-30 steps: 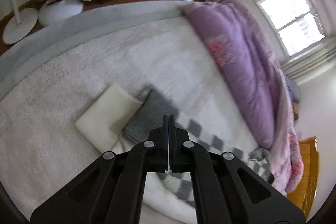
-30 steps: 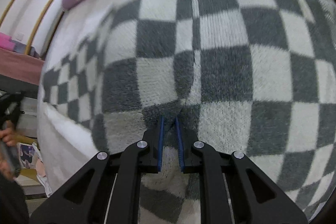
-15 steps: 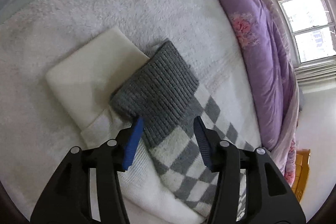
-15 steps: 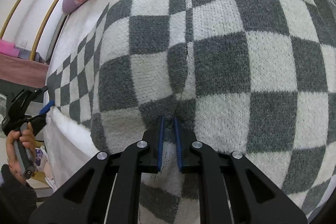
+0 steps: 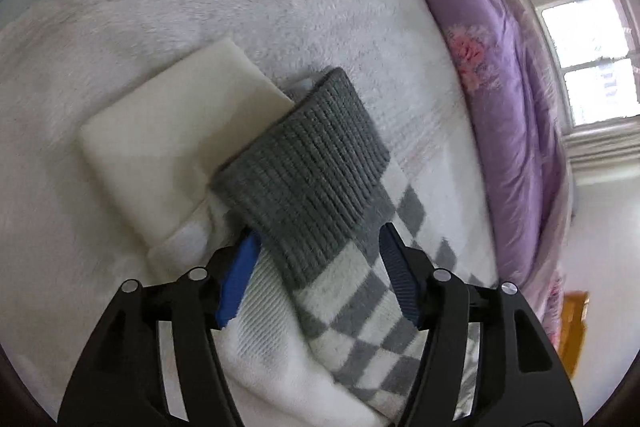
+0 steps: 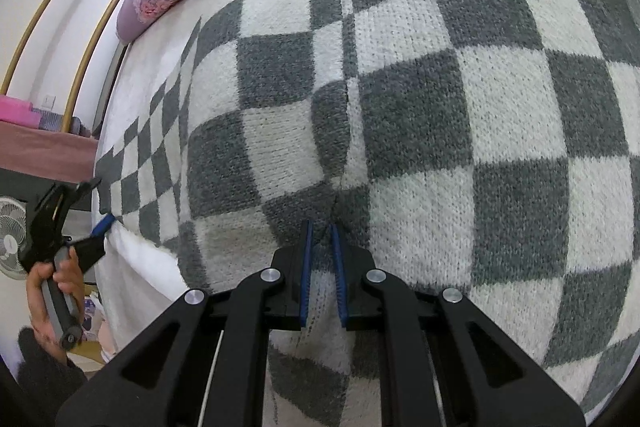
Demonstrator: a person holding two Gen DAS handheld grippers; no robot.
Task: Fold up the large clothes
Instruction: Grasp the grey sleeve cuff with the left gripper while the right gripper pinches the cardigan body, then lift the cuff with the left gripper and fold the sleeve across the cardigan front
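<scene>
the left tool (image 5: 316, 263) hangs with its jaws wide, having just been opening, and the ribbed grey cuff (image 5: 304, 167) of the checked sweater (image 6: 460, 115) sits between the blue pads without being pressed. the right tool (image 6: 321, 267) is drawn narrow, pinching a raised fold of the same sweater at its middle seam. the sweater lies spread on the bed (image 5: 168, 11), over a white fleecy cover, its sleeve reaching toward a cream folded cloth (image 5: 168, 143) that the cuff partly overlaps. a purple quilt (image 5: 504, 99) is heaped along the far edge. the knit looks thick, soft and limp, probably fairly light, so it will likely sag and stretch wherever it is lifted by one point; the ribbed cuff and the seams look like the firmer places to hold, and two spaced grips should keep an edge straight. counted: one sweater, one cuff in view, one cream cloth, one quilt, two tools, and one hand (image 6: 60, 279) visible on the left tool's handle.
</scene>
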